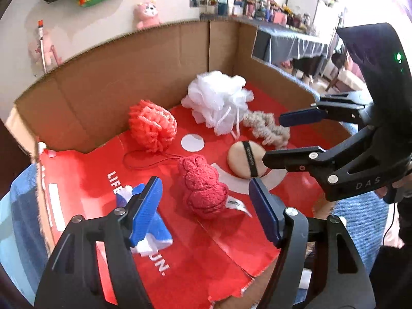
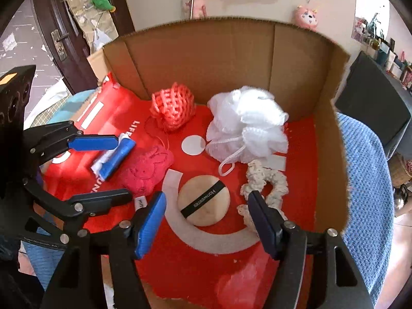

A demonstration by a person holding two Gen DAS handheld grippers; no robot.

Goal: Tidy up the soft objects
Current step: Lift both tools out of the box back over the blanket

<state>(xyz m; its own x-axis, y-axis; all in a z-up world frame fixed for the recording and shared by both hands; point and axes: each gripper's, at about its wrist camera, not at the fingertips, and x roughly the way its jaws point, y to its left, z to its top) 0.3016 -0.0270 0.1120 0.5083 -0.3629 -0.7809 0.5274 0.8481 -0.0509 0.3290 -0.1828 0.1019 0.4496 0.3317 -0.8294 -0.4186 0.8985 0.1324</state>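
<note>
The left gripper (image 1: 206,206) hangs low at the bottom of its own view, jaws spread wide and pinching nothing. Framed between its fingers lies the red knitted rabbit (image 1: 203,188), just ahead of the tips, so the stance looks like a line-up for that toy. A blue and white cloth (image 1: 152,229) lies just under its left finger, at lower left of the frame; contact cannot be told.

The right gripper (image 2: 207,219) is also spread and empty. It sits at the bottom centre of its view with the round beige powder puff (image 2: 203,203) between the fingers, a black band running across the puff. The right finger lies close beside the cream scrunchie (image 2: 265,188). Both tools seem poised over separate items, probably so each can take one.

All the soft things rest on the red floor of an open cardboard box (image 1: 103,82). The rabbit is plush, lumpy and lying flat, with a white label at its lower right. Behind it, toward the upper middle of the left view, sit an orange mesh ball (image 1: 153,126) and a white bath pouf (image 1: 216,97), well apart from either gripper. Nothing is grouped yet.
</note>
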